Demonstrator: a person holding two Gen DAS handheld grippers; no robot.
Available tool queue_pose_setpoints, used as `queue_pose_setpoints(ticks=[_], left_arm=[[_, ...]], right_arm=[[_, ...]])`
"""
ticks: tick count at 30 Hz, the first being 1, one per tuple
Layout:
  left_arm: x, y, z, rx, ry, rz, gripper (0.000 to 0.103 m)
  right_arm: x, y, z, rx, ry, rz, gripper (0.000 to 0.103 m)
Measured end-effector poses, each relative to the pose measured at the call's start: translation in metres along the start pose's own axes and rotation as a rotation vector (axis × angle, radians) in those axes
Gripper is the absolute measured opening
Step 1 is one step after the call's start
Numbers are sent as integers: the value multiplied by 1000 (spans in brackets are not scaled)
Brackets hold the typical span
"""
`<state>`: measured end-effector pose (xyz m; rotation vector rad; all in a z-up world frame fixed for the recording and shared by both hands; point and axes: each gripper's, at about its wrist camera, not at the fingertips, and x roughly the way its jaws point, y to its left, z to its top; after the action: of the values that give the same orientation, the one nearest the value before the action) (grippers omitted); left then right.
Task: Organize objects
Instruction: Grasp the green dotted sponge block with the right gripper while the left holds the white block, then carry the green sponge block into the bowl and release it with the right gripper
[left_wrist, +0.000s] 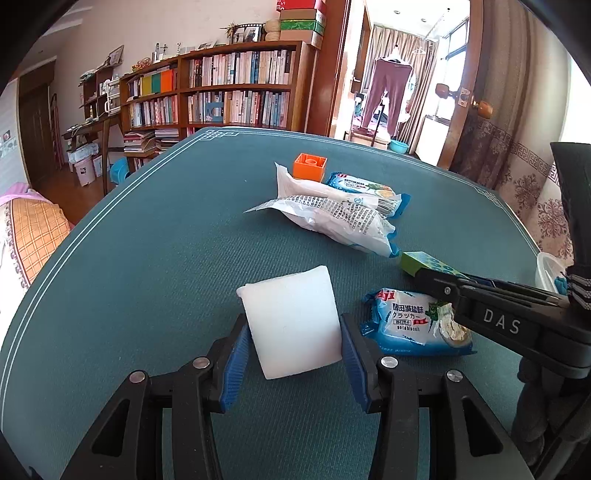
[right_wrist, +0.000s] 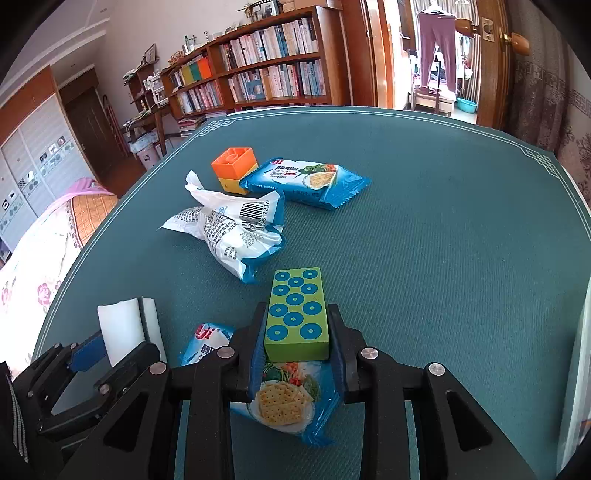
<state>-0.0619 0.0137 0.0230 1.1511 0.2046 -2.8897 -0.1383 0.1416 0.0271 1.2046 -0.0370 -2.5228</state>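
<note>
Both claws are loaded over the teal felt-covered desk (right_wrist: 443, 221), so the step in hand looks like carrying two pieces to wherever they are to be grouped. The left claw (left_wrist: 293, 349) pinches a white square foam block (left_wrist: 291, 319) between its blue pads, and the right claw (right_wrist: 297, 345) is pressed onto the long sides of a green rectangular block with blue dots (right_wrist: 297, 314), gripping only its near end so most of it sticks out forward. Take the crumpled white and blue plastic bag (right_wrist: 236, 236) as the landmark: the green block hangs just on the near side of it, with a blue soda-biscuit packet (right_wrist: 284, 402) directly under the right claw; the white foam block sits nearer and to the left of the bag. Beyond the bag stands an orange plastic brick stacked on a yellow one (right_wrist: 234, 168), and touching that stack's right side lies a second blue soda-biscuit packet (right_wrist: 306, 181). To do this well, I would keep both grips firm and level, lift the green block clear of the packet beneath before moving sideways, and skirt the bag rather than brush it. The foam likely compresses, so squeeze no harder. Set pieces down flat, beside the brick stack if blocks belong together.
</note>
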Motion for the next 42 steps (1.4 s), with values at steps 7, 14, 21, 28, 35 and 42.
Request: queue_pose_setpoints(ticks=[7, 14, 21, 28, 35, 42], left_arm=[[-15, 1, 4, -32, -63, -122, 50], [-25, -9, 4, 2, -84, -246, 50], [-22, -14, -1, 21, -69, -242, 50], [-23, -19, -6, 51, -71, -227, 50], [-23, -22, -10, 75, -62, -206, 50], [-25, -25, -13, 101, -70, -200, 50]], right_arm=[[-33, -15, -10, 69, -57, -6, 31], [-64, -30, -26, 124, -97, -30, 31], [-99, -52, -40, 188, -156, -67, 31], [-129, -75, -49, 244, -209, -105, 31], [-158, -102, -64, 290, -242, -169, 31], [-188, -134, -80, 366, -284, -243, 31]])
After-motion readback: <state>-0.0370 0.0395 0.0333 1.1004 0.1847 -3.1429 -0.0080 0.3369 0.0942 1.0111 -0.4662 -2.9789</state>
